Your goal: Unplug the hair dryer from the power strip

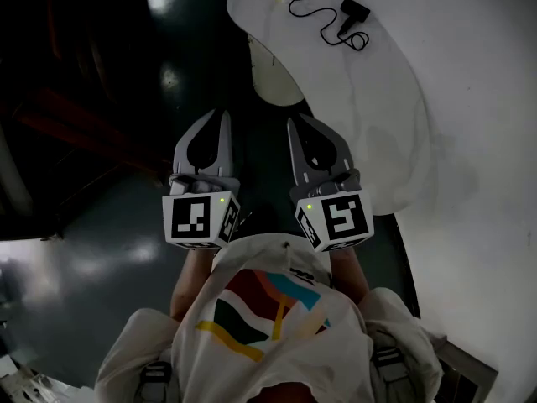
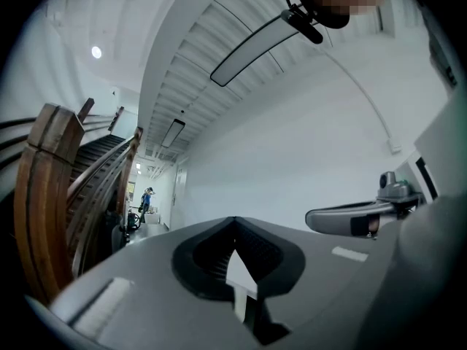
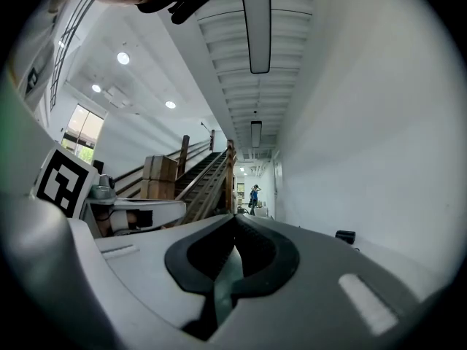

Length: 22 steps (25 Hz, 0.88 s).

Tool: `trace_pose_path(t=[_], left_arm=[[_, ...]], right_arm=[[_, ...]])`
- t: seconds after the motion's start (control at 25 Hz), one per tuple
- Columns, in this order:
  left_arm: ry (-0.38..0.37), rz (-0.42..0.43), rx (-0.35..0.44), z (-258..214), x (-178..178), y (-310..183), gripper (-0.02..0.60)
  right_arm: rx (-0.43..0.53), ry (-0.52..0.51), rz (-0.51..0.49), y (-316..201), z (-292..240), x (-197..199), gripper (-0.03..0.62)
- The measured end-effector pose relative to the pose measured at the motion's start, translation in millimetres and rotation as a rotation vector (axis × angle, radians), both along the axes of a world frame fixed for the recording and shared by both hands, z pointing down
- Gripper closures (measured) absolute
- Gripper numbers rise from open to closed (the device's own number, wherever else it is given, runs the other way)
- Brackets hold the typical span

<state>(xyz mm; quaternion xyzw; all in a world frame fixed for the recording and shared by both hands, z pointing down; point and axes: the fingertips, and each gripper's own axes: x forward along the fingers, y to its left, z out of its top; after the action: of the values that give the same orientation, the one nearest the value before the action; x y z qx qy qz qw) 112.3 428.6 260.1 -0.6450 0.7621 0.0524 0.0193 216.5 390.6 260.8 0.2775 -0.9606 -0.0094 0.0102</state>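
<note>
On the far end of the curved white table [image 1: 436,99] lies a small black device [image 1: 353,11] with a thin black cord [image 1: 315,15] coiled beside it; I cannot tell a power strip apart from it. It shows as a dark lump [image 3: 345,236] in the right gripper view. My left gripper [image 1: 220,114] and right gripper [image 1: 295,120] are held side by side in front of the person's chest, over the dark floor and well short of the device. Both are shut with nothing between the jaws, as the left gripper [image 2: 233,221] and right gripper [image 3: 235,217] views also show.
A lower pale round surface [image 1: 273,74] juts from under the table's left edge. The dark glossy floor [image 1: 101,141] spreads to the left. A wooden staircase [image 3: 204,173] stands ahead on the left, and a person [image 3: 254,194] stands far down the corridor.
</note>
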Motion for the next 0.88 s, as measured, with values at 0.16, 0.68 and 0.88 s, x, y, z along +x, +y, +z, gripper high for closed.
trace_pose_path(t=[0.16, 0.68, 0.88], left_arm=[[0.016, -0.007, -0.014, 3.8, -9.6, -3.2, 0.583], [-0.047, -0.013, -0.005, -8.3, -35.1, -45.2, 0.583], [-0.051, -0.002, 0.014, -8.6, -48.3, -77.1, 0.583]], right_arm=[[-0.016, -0.001, 0.001, 0.5, 3.7, -1.4, 0.58], [-0.002, -0.03, -0.039, -33.3, -1.8, -14.4, 0.58], [0.012, 0.01, -0.067, -58.8, 4.6, -35.0, 0.58]])
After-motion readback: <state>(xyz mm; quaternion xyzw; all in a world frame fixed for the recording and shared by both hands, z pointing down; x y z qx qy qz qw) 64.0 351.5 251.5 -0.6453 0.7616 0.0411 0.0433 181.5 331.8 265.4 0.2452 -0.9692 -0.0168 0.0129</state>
